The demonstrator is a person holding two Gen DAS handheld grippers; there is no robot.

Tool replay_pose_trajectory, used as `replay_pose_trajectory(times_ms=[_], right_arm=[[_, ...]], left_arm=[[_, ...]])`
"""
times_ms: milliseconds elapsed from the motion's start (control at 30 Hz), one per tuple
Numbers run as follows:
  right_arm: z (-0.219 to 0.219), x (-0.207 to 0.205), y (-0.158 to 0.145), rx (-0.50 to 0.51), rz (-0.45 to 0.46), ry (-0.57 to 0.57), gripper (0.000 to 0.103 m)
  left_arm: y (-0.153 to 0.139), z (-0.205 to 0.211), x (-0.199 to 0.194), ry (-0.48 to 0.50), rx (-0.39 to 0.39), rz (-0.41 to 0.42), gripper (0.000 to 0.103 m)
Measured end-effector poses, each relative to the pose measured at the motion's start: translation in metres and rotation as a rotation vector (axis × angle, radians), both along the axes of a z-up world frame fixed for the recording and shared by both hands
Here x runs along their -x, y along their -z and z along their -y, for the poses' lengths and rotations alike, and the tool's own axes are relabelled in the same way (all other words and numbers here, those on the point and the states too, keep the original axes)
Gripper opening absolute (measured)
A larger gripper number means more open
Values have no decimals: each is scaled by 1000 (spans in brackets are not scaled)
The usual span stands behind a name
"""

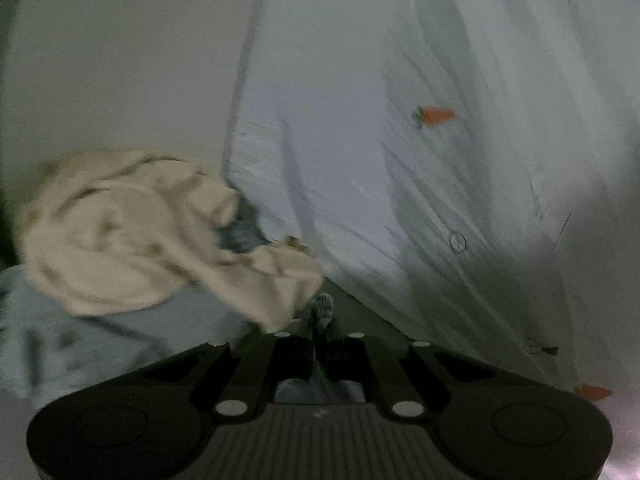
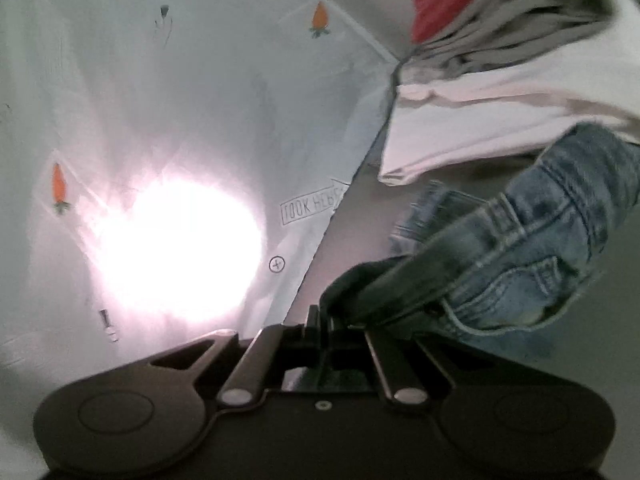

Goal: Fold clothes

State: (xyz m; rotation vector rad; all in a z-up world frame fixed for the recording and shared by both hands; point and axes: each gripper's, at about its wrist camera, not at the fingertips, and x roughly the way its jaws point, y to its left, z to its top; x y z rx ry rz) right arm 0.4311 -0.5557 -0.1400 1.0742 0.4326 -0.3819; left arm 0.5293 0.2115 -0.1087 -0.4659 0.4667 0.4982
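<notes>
In the left wrist view, the left gripper is seen clenched, its fingers pressed together; a thin strip of pale cloth seems to run back between them, though this cannot be told for certain. A white shirt printed with small orange carrots is stretched across the right and centre, its left edge running steeply from the top down toward the fingertips, its creases slanting the same way. To the left, a crumpled cream garment is heaped on a light blue one.

In the right wrist view, the right gripper is seen clenched; what it pinches cannot be told. The shirt fills the left, its straight edge running diagonally from the fingertips up to the right. A dark cloth and blue jeans lie just right of the fingers, beneath a stack of folded clothes.
</notes>
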Motion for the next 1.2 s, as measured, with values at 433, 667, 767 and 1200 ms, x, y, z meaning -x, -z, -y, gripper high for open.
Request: replay_pose_trajectory(times_ms=[433,667,767,1200], right_arm=[[10,-132,88,18,-207,-10,13],[8,-105,61,24,-126,-91,62],[1,-65,41,117,-116,-100,71],[34,93,104,-124,-72,208,82]], left_arm=[[134,-8,-157,51,3,-308,41],[100,-11,-123,25,46,-258,73],[88,4,-90,83,61,-231,83],[144,132,-23,443,-104,-499,93]])
